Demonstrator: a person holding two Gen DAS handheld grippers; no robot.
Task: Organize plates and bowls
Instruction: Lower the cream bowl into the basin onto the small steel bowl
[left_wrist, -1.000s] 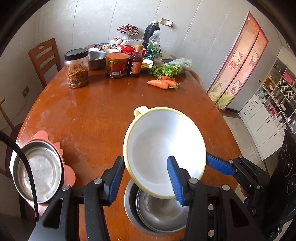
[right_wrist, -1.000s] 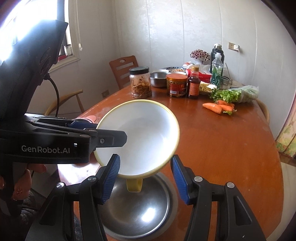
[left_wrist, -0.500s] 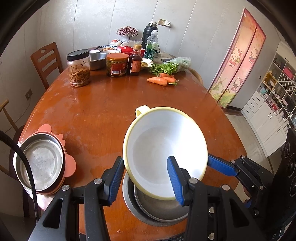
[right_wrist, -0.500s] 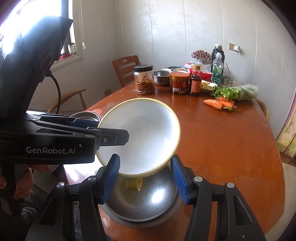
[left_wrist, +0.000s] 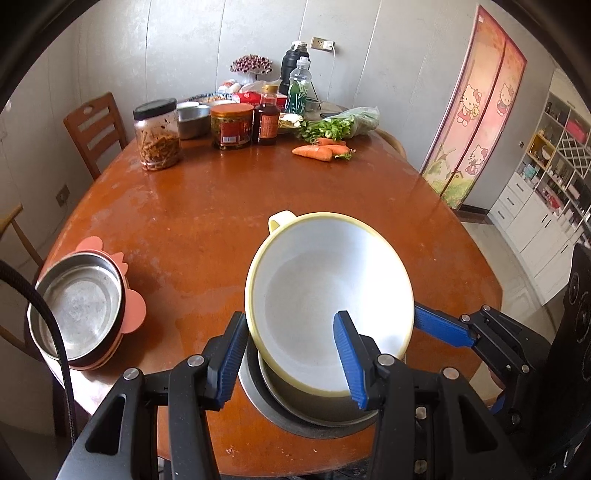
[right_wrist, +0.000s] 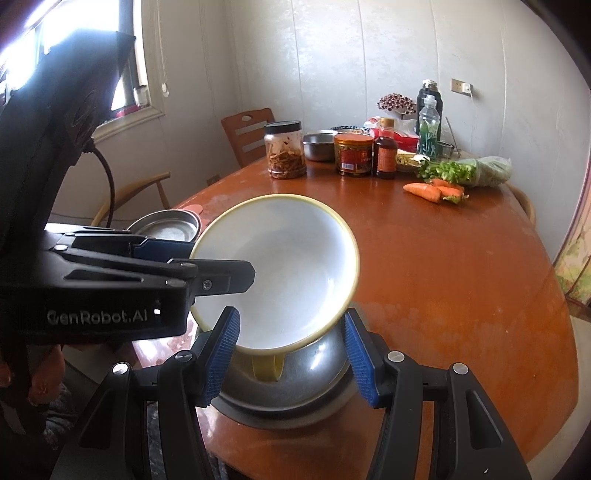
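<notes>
A white bowl with a yellow rim and a yellow handle (left_wrist: 325, 295) (right_wrist: 284, 269) hangs tilted just over a steel bowl (left_wrist: 314, 417) (right_wrist: 295, 387) at the near table edge. My left gripper (left_wrist: 291, 354) has its jaws astride the white bowl's near rim, one finger inside the bowl; they look clamped on it. My right gripper (right_wrist: 291, 354) is open, its fingers on either side of the handle and the steel bowl, touching neither. In the right wrist view the left gripper's fingers (right_wrist: 221, 277) reach the bowl from the left.
A steel dish on a pink flower-shaped plate (left_wrist: 81, 310) (right_wrist: 166, 225) sits at the table's left edge. Jars, bottles, a steel bowl, carrots (left_wrist: 317, 151) and greens stand at the far end. Wooden chairs (left_wrist: 96, 129) stand round the table.
Both grippers and the white bowl have drawn back toward the near table edge. The white bowl has sunk closer to the steel bowl.
</notes>
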